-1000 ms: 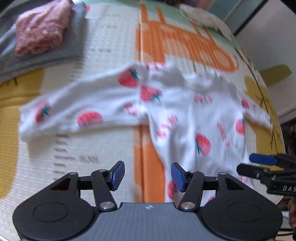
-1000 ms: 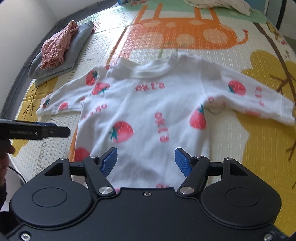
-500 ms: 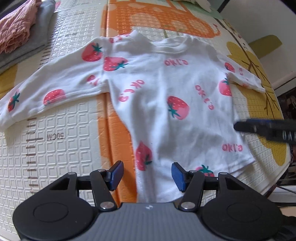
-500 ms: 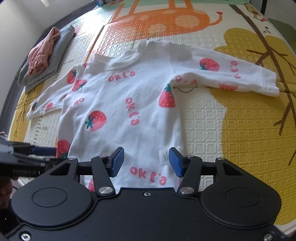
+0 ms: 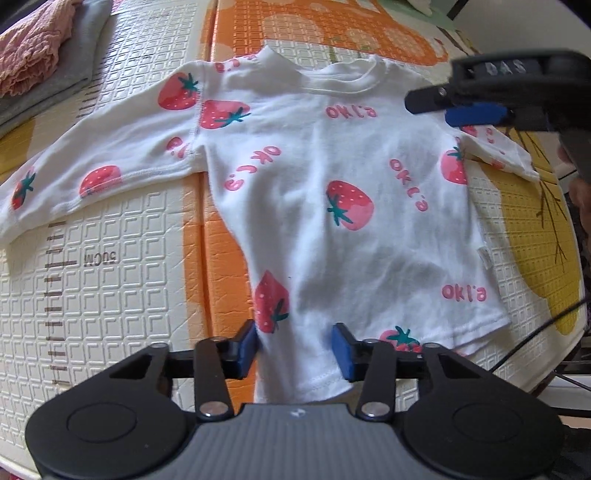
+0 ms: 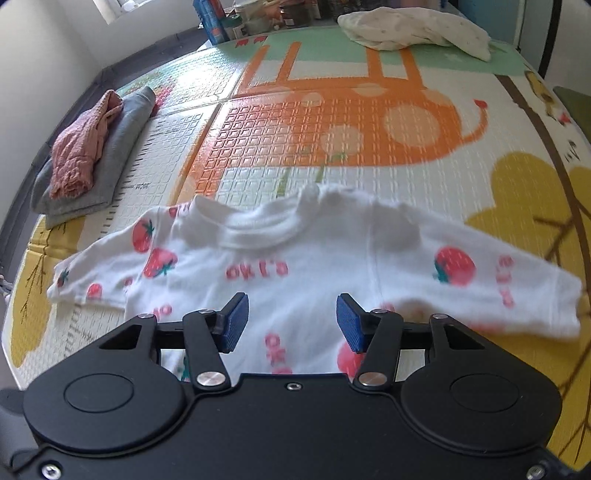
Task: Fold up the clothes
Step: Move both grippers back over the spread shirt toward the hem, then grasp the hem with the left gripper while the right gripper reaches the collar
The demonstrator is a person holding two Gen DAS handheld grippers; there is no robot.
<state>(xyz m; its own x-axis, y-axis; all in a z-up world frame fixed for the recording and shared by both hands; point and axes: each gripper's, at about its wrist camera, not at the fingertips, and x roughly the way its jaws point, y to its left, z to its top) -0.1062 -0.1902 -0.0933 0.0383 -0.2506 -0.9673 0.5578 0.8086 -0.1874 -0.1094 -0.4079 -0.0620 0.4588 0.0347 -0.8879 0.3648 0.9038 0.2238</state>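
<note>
A white long-sleeved shirt (image 5: 332,166) with red strawberries and pink lettering lies flat on the play mat (image 5: 110,295), sleeves spread out to both sides. My left gripper (image 5: 293,345) points down at the shirt's bottom hem near its left corner. Its jaws are closing with the hem fabric lying flat between the blue pads (image 5: 245,345). The pads do not pinch the cloth. My right gripper (image 6: 291,319) hovers open above the shirt (image 6: 332,258) just below the collar, nothing between its fingers. It also shows in the left wrist view as the right gripper (image 5: 443,107) over the right shoulder.
A folded stack of grey and pink clothes (image 6: 85,155) sits at the mat's far left edge. A cream cloth pile (image 6: 413,29) lies at the back right, with boxes and bottles behind it. Black cables (image 5: 535,332) hang off the mat's right edge.
My left gripper came down to the bottom hem and its jaws narrowed. My right gripper moved from the hem up toward the collar, and its jaws narrowed a little.
</note>
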